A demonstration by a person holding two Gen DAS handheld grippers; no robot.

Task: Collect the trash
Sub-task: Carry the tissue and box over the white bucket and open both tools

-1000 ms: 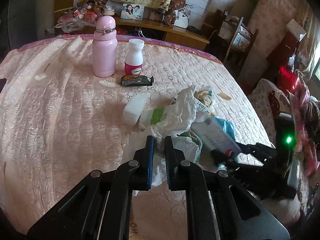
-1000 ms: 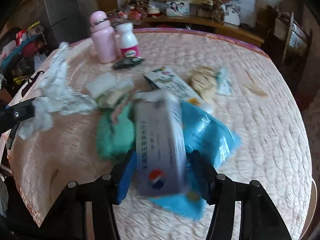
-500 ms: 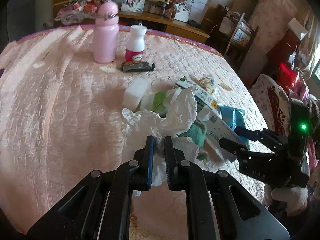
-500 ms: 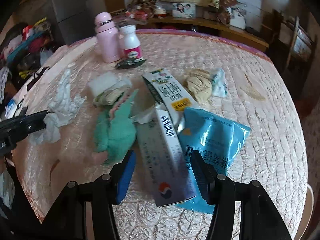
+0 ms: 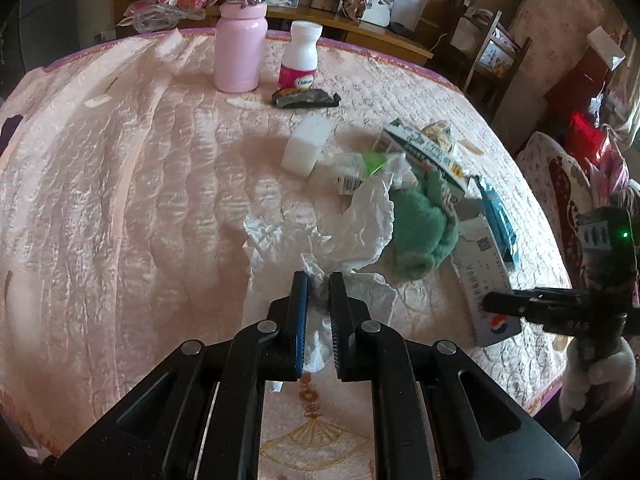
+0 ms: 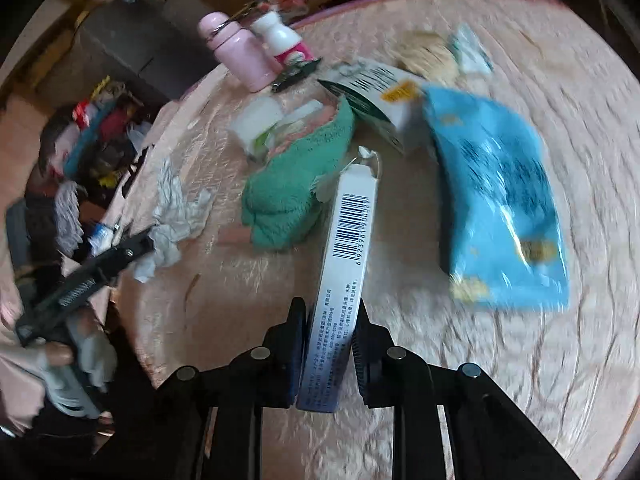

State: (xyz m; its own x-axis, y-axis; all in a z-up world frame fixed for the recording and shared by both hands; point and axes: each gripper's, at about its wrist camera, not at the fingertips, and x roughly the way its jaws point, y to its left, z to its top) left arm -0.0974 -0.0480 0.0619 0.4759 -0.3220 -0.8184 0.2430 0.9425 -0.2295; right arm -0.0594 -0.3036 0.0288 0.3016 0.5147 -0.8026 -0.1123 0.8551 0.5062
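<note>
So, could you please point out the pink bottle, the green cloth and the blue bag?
pink bottle point(image 5: 239, 44): left wrist view, middle of its body.
green cloth point(image 6: 298, 176): right wrist view, centre of the fuzzy fabric.
blue bag point(image 6: 496, 196): right wrist view, middle of its face.

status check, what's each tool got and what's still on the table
Left tool shut on crumpled tissue. Right tool shut on white carton. Blue packet, green cloth still on table.

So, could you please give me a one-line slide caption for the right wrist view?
Right gripper clamps a white barcoded carton above the pink quilted table.
</note>
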